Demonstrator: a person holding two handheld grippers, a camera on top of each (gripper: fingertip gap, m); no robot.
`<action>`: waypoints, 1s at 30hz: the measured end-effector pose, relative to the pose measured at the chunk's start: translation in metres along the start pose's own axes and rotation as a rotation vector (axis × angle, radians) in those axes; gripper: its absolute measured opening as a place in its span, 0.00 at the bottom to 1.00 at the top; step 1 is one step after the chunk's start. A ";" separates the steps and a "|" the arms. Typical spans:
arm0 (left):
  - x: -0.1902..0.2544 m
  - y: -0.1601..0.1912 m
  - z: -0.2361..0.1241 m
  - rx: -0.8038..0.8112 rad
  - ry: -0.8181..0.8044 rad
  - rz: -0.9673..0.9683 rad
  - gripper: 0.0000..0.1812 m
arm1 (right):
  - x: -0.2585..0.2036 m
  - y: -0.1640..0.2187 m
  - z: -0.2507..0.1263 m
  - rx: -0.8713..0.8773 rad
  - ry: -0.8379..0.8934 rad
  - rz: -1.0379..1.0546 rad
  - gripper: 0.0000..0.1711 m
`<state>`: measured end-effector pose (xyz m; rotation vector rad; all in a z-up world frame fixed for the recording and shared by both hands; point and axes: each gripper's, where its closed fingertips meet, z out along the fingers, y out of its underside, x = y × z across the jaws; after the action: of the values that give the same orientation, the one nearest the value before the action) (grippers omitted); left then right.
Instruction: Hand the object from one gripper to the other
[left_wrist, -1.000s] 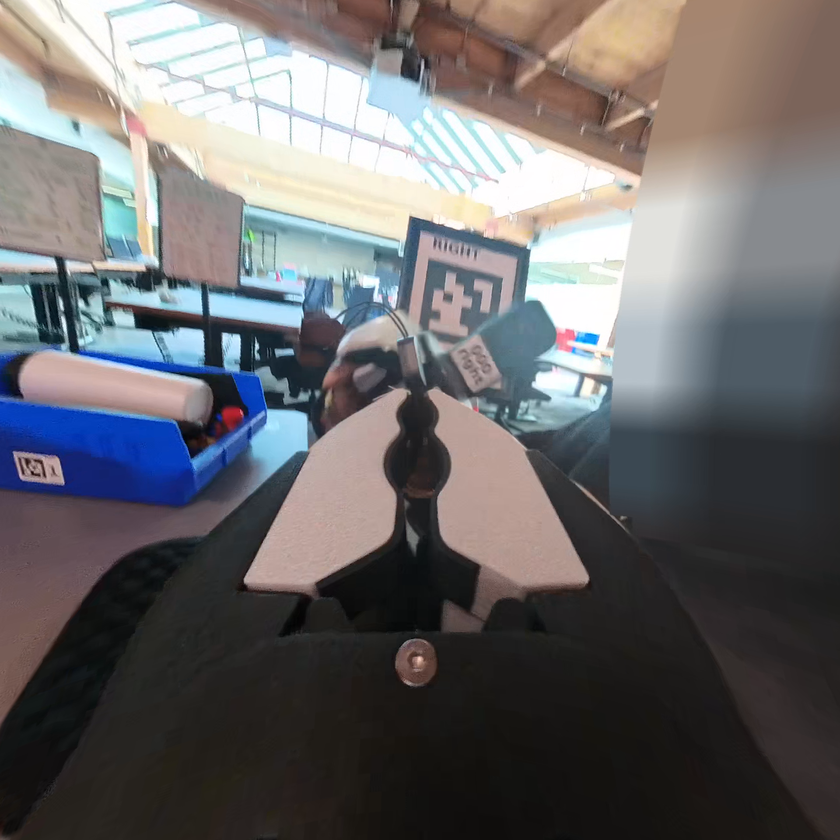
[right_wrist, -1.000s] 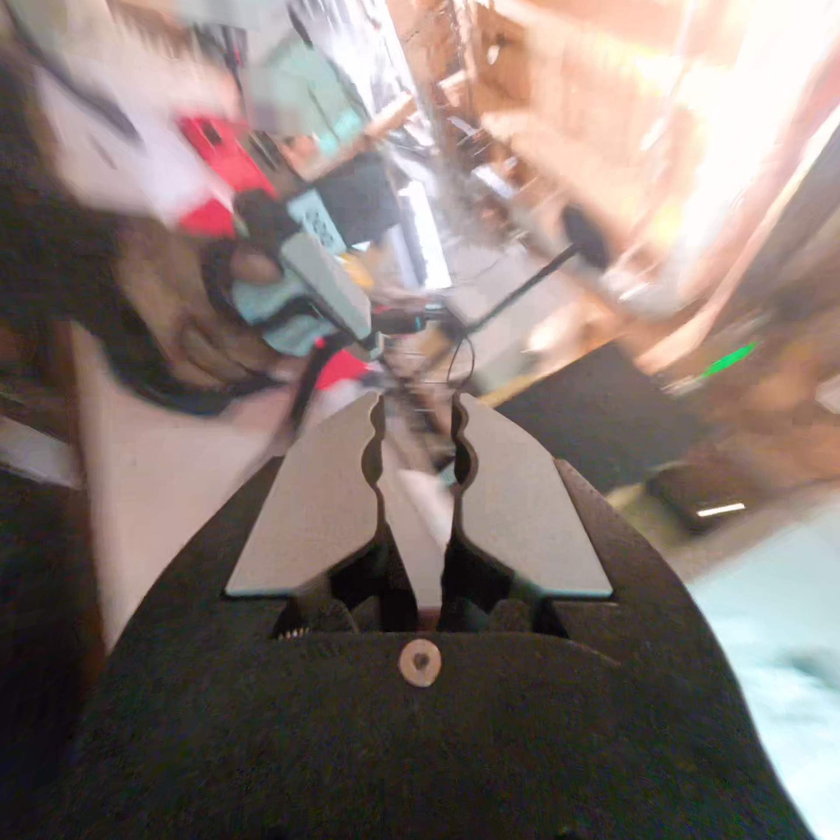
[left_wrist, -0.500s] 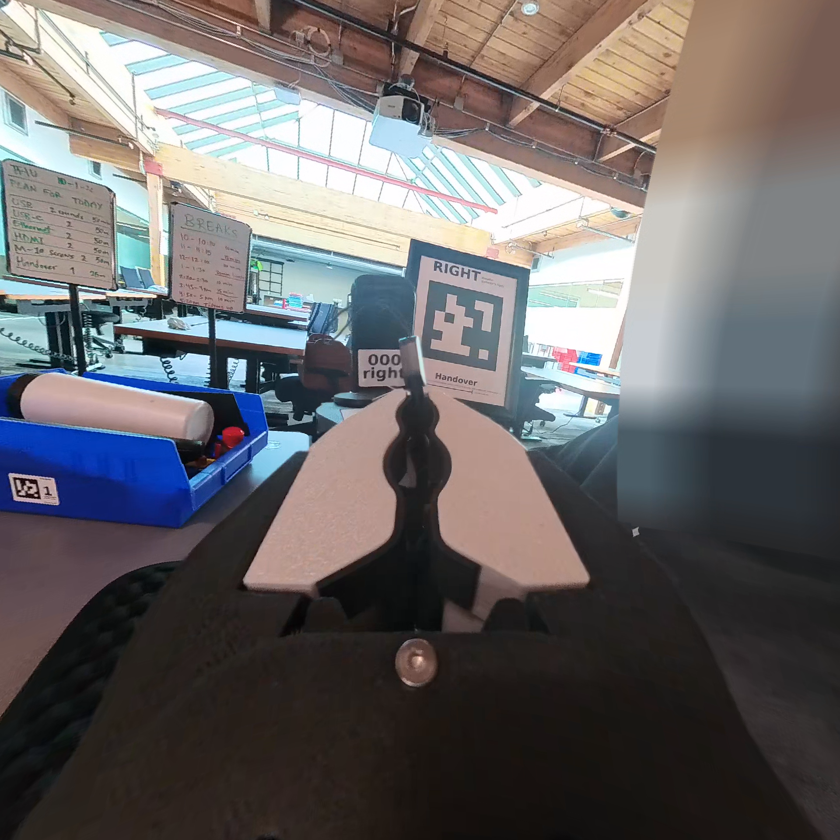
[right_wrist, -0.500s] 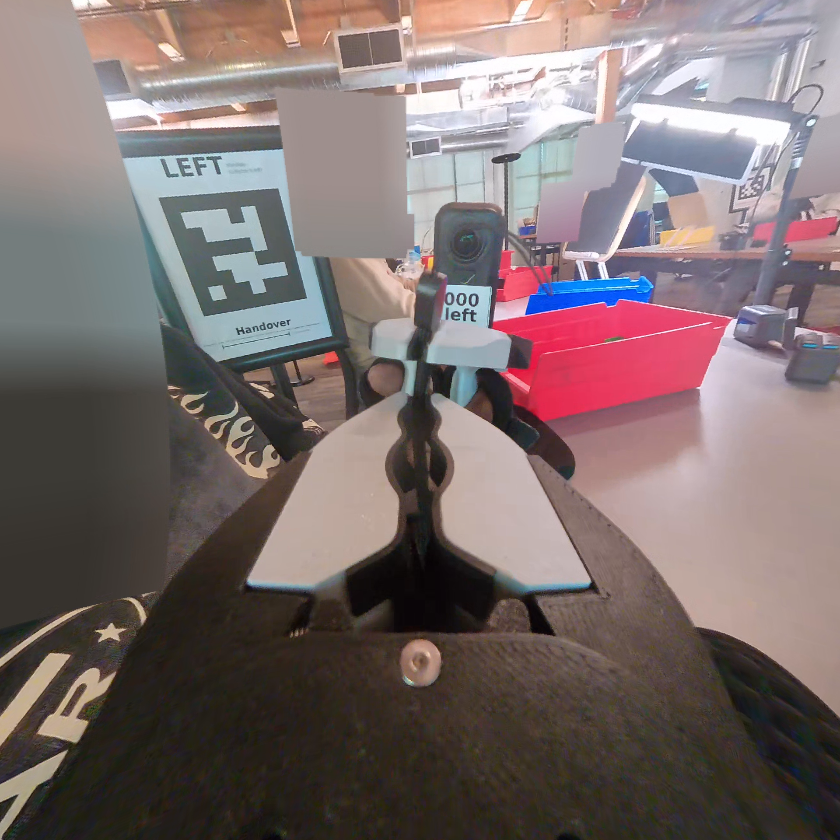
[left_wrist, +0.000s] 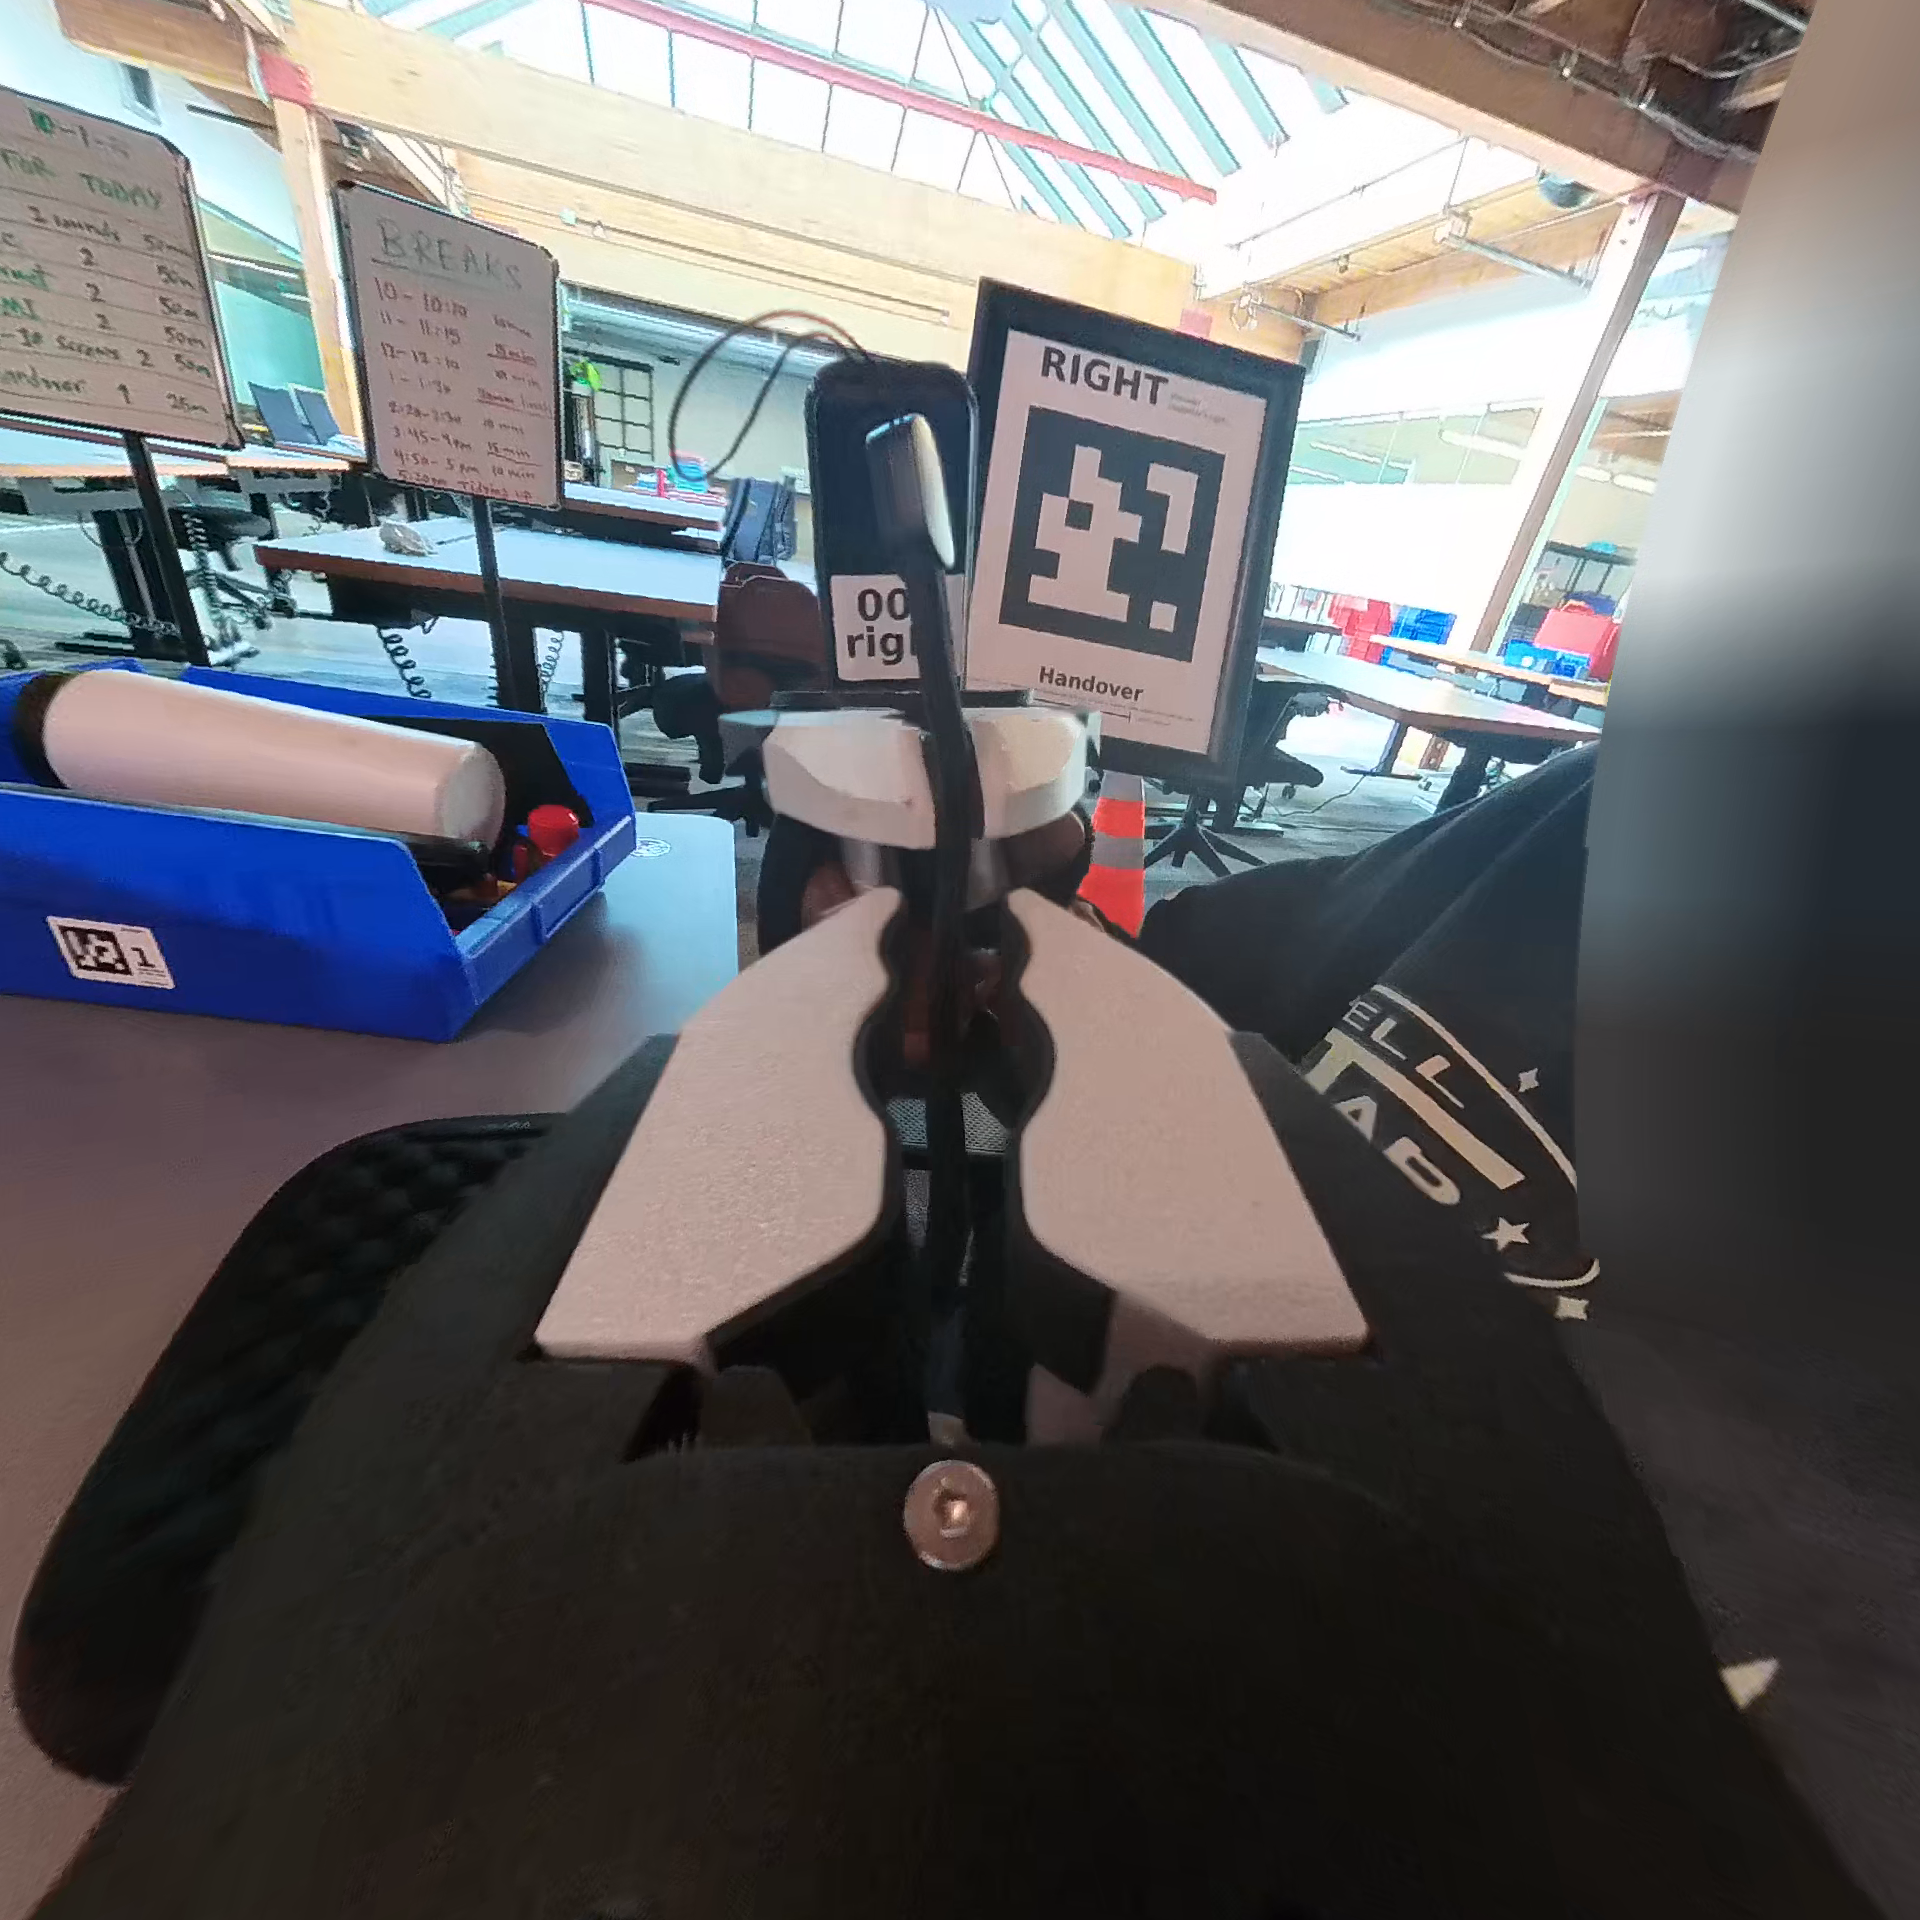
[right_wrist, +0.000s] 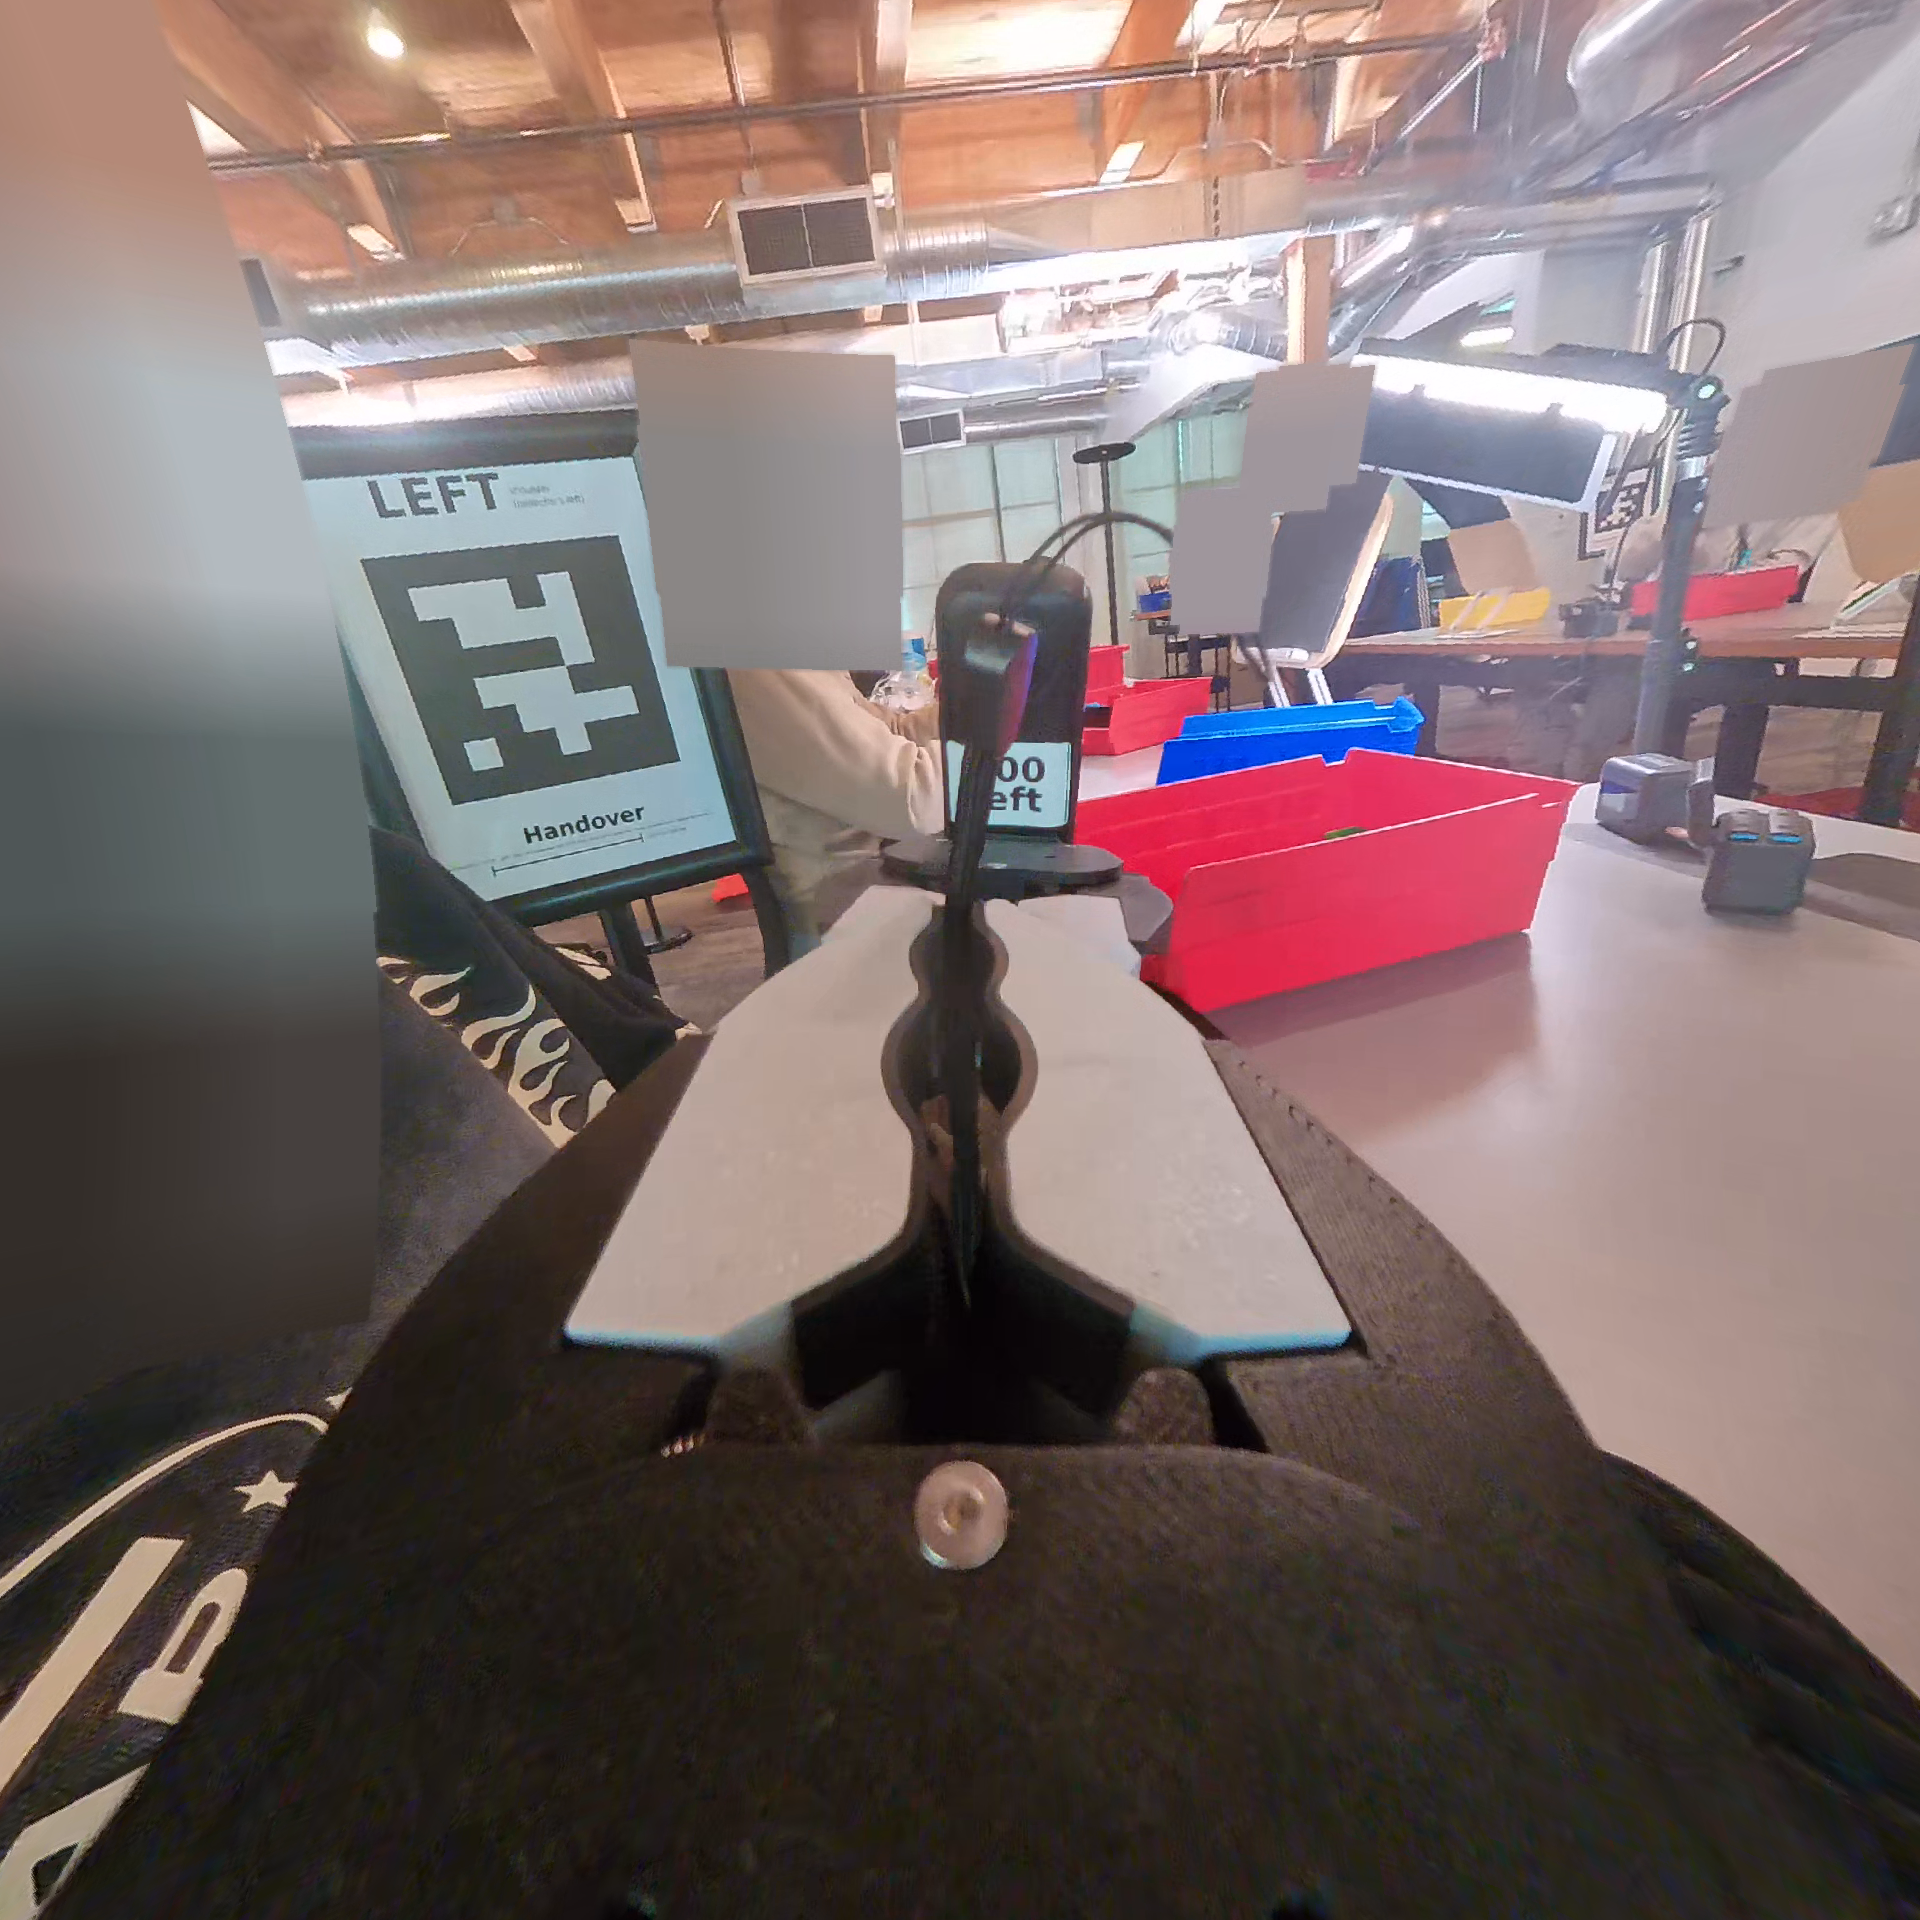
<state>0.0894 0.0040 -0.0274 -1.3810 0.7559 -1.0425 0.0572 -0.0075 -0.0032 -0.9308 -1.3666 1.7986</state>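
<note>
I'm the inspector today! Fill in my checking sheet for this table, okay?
Surface: grey table.
Job's things: black cable, plug end up, running through both grippers.
Clutter: blue bin holding a white tube; red bin.
Grippers: left gripper open around the cable; right gripper shut on it.
Cables: thin wires loop behind the right gripper.
Surroundings: whiteboards, orange cone, framed sign.
</note>
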 end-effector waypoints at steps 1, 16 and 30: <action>0.001 0.000 0.001 0.002 0.002 0.003 0.04 | -0.001 0.001 0.001 -0.002 -0.003 0.003 0.02; 0.000 -0.033 -0.020 0.179 0.006 -0.020 0.02 | 0.002 0.018 0.008 -0.071 -0.025 0.062 0.15; -0.006 -0.019 -0.019 0.066 -0.033 -0.003 0.14 | 0.002 0.000 0.000 0.018 -0.002 0.019 0.03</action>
<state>0.0669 0.0031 -0.0116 -1.3407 0.6894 -1.0359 0.0562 -0.0052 -0.0032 -0.9354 -1.3450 1.8235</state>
